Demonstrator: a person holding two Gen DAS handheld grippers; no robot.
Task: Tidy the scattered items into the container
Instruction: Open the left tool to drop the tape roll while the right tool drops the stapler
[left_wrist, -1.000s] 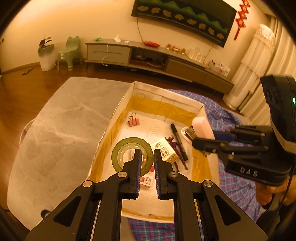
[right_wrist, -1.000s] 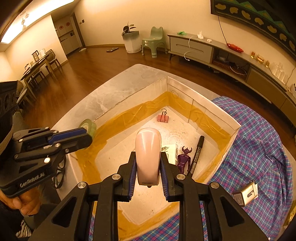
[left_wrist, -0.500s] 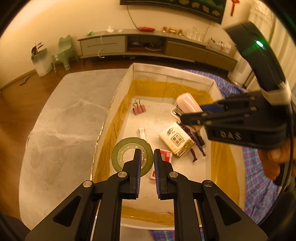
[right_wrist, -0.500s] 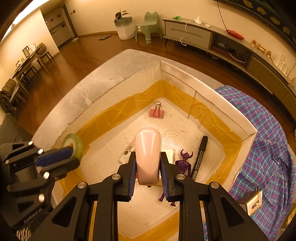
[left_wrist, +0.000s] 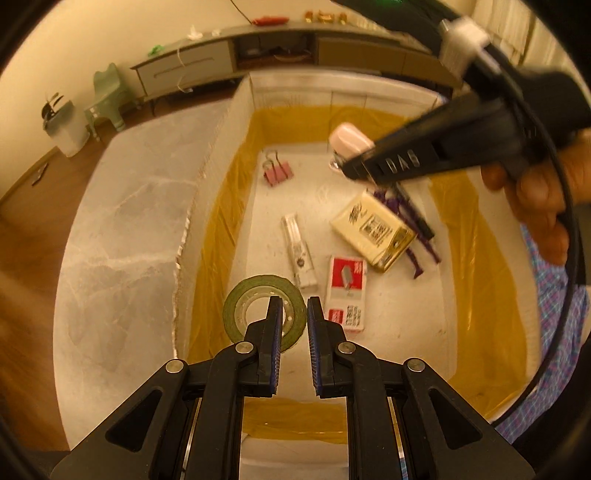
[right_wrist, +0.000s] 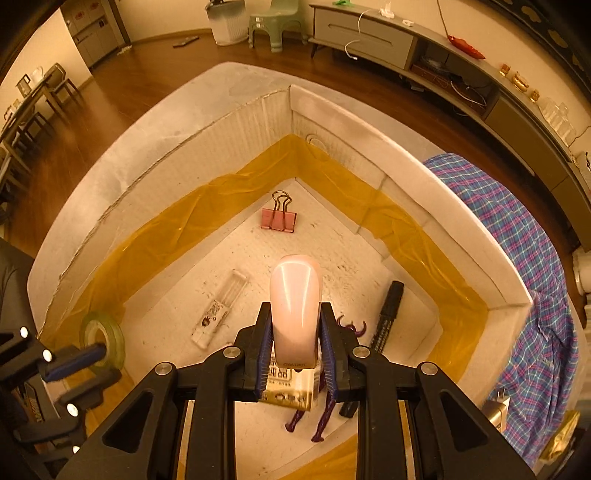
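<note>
In the right wrist view, a glossy pale pink stapler (right_wrist: 295, 306) is held upright in the right gripper (right_wrist: 295, 354), whose jaws are closed against its two sides. It is carried above the floor of the white foam box lined with amber tape (right_wrist: 436, 184), over a cream printed carton (right_wrist: 288, 387) and a purple horned figurine (right_wrist: 325, 417). The release would best be made low and over bare floor, judged to lie ahead towards the pink binder clip (right_wrist: 279, 219), so that the stapler is not dropped onto what lies beneath. The black marker pen (right_wrist: 386, 317) should be avoided as well.

In the left wrist view, a roll of green tape (left_wrist: 264, 312) is pinched by its rim in the left gripper (left_wrist: 294, 325), jaws nearly shut on it, near the box's left wall. The right gripper is seen reaching in from the right, angled downwards. Further in, a clear plastic tube (left_wrist: 299, 254) and a red-and-white staple box (left_wrist: 347, 291) lie on the floor.
</note>
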